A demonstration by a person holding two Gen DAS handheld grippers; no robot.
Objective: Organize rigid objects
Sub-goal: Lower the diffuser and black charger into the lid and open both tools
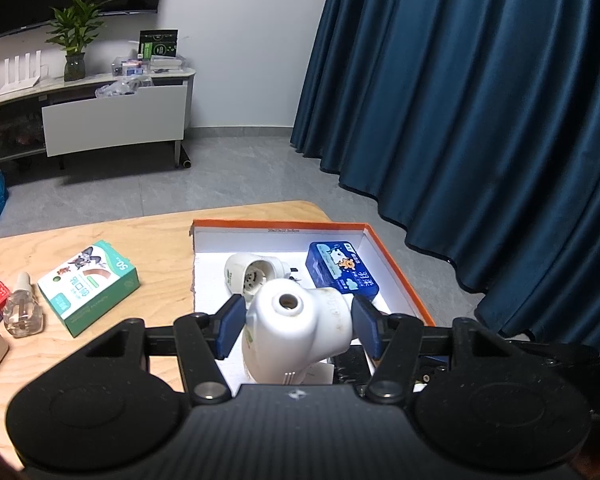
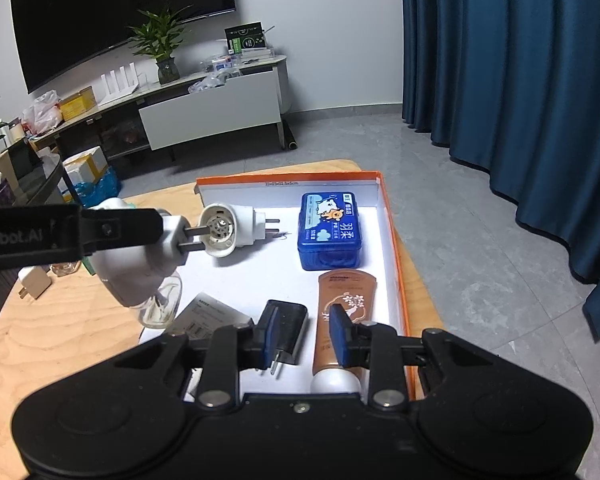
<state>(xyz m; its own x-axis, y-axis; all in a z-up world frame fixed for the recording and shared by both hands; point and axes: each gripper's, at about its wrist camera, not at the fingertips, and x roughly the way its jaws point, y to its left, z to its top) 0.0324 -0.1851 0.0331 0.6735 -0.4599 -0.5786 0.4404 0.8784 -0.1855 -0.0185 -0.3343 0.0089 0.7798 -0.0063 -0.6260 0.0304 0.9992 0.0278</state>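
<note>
Now | left jaws (image 1: pixel 299 326) clamp white plug-in heater (image 1: pixel 296 336) | right jaws (image 2: pixel 304 334) released, above tray (image 2: pixel 394 240)

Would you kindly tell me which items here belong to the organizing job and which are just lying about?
Job: white plug-in device held by left gripper; orange-rimmed box; blue tin; brown tube; black charger.
Background: potted plant; television; curtain.

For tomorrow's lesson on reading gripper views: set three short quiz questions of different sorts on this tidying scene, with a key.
1. True or false: the left gripper is shut on the white plug-in heater.
2. Which lies in the orange-rimmed box? A blue tin B green carton C clear bottle
3. Fill in: the right gripper holds ____.

Key: 1 true; 2 A; 3 nothing.
</note>
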